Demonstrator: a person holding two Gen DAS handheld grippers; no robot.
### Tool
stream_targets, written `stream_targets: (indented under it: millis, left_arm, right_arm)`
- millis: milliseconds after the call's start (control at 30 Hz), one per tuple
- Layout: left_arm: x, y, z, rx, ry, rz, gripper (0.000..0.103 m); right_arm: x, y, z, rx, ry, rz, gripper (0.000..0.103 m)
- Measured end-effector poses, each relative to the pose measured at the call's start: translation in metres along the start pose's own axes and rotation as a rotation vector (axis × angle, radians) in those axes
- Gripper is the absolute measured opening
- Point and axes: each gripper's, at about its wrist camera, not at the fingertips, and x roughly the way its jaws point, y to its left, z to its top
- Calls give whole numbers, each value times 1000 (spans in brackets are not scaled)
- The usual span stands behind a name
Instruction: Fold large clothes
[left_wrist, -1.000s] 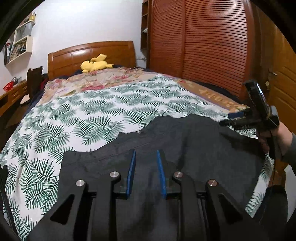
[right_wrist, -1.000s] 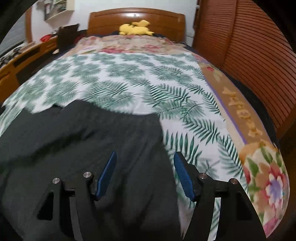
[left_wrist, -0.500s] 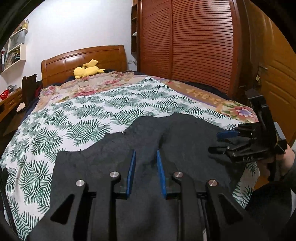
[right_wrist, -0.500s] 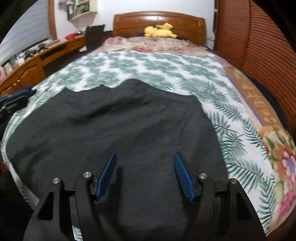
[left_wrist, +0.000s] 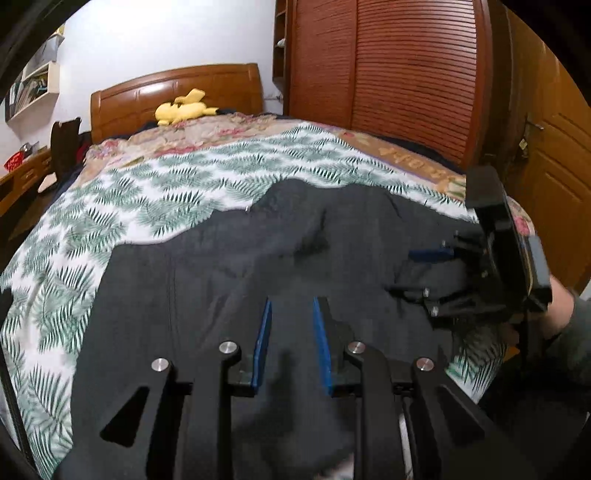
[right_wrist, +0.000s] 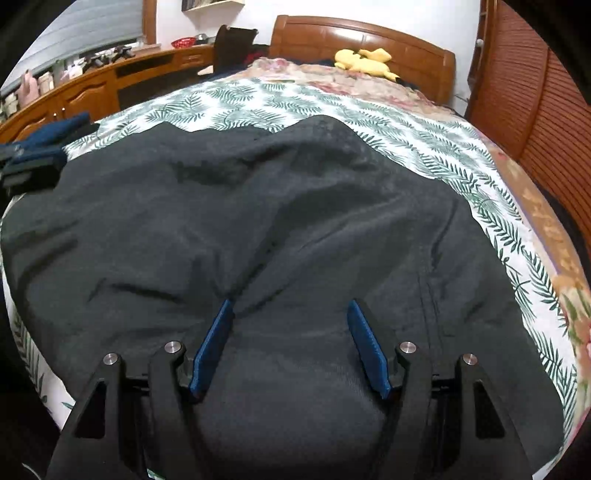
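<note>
Dark grey garment (right_wrist: 258, 221) on green-fern white bedspread (right_wrist: 424, 147).

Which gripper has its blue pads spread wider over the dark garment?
The right gripper: its pads stand wide apart above the dark grey garment. The left gripper shows a narrow gap.

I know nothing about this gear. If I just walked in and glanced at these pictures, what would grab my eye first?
Most likely the big dark garment spread rumpled across the near end of the bed, over a white sheet printed with green fern leaves. Next, the blue-padded fingers of the right gripper and left gripper, both hanging just above the cloth. Far off, a yellow plush toy lies against the wooden headboard.
</note>
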Motion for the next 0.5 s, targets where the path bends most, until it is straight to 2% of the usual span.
stream_targets:
  millis: [100,300,500]
  left_arm:
    - [-6,0,-14,-18,25,18,21]
    - [-30,12,-39,-67,59,90,21]
    - [-61,39,-68,-127,109,167,22]
  right_arm:
    - [-1,4,6,-26,21,-22,67]
    - [-9,2,8,-26,-3,-20,67]
    - [-34,19,12,-40,-73,55,67]
